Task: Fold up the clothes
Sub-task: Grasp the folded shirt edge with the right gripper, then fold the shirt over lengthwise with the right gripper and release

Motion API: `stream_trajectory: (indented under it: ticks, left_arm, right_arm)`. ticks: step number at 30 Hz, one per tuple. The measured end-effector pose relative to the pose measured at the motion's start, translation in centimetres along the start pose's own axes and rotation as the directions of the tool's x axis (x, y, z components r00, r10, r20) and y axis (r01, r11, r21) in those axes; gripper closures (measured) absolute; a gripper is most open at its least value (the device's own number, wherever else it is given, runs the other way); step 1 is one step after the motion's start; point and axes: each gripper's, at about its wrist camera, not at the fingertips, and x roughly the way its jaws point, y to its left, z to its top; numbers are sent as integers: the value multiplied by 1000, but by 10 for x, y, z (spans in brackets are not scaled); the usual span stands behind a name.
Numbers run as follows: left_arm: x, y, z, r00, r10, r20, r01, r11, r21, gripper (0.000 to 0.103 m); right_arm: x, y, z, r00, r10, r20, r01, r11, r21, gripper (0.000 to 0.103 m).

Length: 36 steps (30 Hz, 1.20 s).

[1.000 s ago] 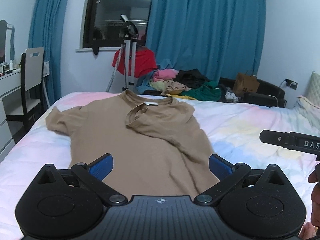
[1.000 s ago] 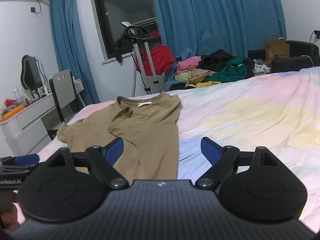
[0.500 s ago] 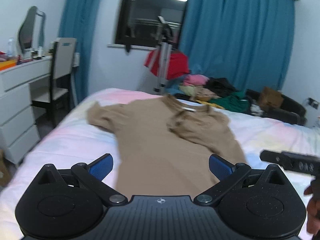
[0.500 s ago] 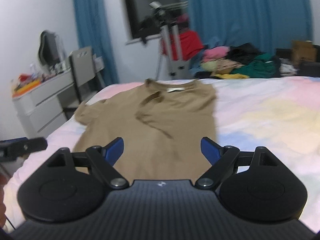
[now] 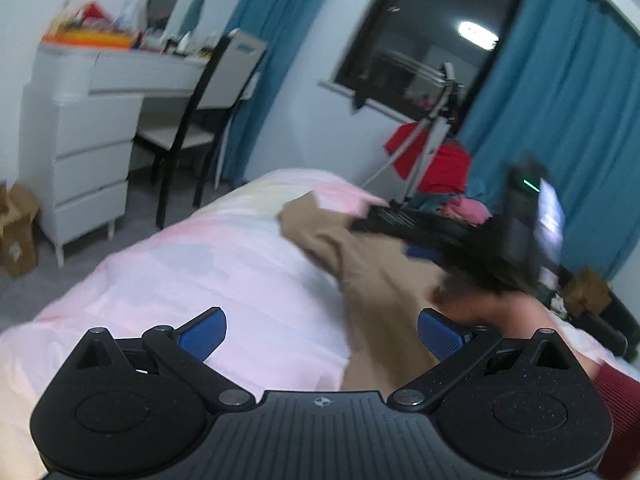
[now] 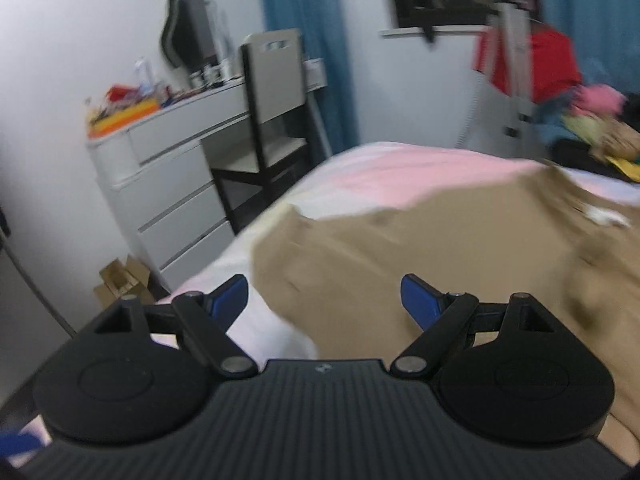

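A tan T-shirt point(image 5: 372, 280) lies spread on the pink pastel bed point(image 5: 200, 264); it also shows in the right wrist view point(image 6: 420, 248), with its left sleeve toward the bed's left edge. My left gripper point(image 5: 322, 330) is open and empty, low over the sheet beside the shirt's left side. My right gripper point(image 6: 324, 296) is open and empty, just above the shirt's left sleeve area. The right gripper's black body point(image 5: 472, 236) crosses the left wrist view over the shirt, blurred.
A white dresser point(image 5: 84, 148) with clutter on top and a black-framed chair point(image 5: 200, 128) stand left of the bed. A cardboard box point(image 6: 120, 280) sits on the floor. A stand with a red garment point(image 5: 432, 160) and a clothes pile point(image 6: 592, 128) lie beyond the bed.
Both grippers have swung left toward the bed's left side and the shirt's left sleeve. The right gripper now crosses in front of the left one. Both stay open.
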Motion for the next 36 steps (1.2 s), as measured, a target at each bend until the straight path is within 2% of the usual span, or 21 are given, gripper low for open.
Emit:
stream_trajectory:
  ticks: [2,3,4,6,7,8,9,10,11,14,18,21,26,31,36]
  left_arm:
    - [5,7,1,1000,11,-1,-11,1000,-25,0]
    - [7,10,1,1000,16,-2,-16,999,-37,0]
    - [10,14,1,1000,21,-3,-21,999,-49,0]
    - [15,21,2,999,32,-4,-32,997,-74,0]
    - [17,23,2,999,37,-5,-37,996,-84,0]
    - [20,24,1,999,42,-4,-43,995,-90,0]
    - [22,24,1,999,48,-4,-48,994,-97,0]
    - [24,25,1,999,53,-4,-53,993,-103,0]
    - [27,26,0,998,59,-4,-59,992,-110,0]
    - [31,21,-1,998,56,-9,-57,992,-111,0]
    - [24,10,-8,997,-70,-20,67,989,-130,0]
    - [17,0,-13,991,-137,-5,135,984,-116,0]
    - [2,-19,-22,970,-240,30,242,968,-66,0]
    - [-3,-40,-35,957,-287,34,287,958,-3,0]
    - [16,-58,-47,964,-263,-31,264,963,54,0]
  right_arm:
    - [34,18,7,1000,-8,3,8,998,-65,19]
    - [50,24,10,1000,-21,-2,21,996,-83,21]
    - [65,29,12,999,-34,-9,33,995,-97,28]
    - [90,31,15,997,-68,-37,64,994,-92,28]
    - [96,31,15,995,-83,-49,79,992,-95,32]
    - [103,31,14,993,-99,-61,93,991,-98,48]
    - [109,31,14,991,-114,-73,107,989,-102,58]
    - [114,31,14,988,-130,-82,121,987,-108,79]
    - [112,31,15,986,-145,-79,135,984,-119,91]
    - [86,14,24,993,-113,-17,112,992,-53,93]
    - [26,-18,47,989,-89,120,89,996,9,93]
    - [-24,-55,59,973,-116,198,104,992,66,93]
    - [-94,-137,52,939,-232,253,180,960,213,93]
    - [-127,-218,6,911,-357,207,256,883,394,93]
    - [-123,-273,-50,911,-406,78,309,794,523,90]
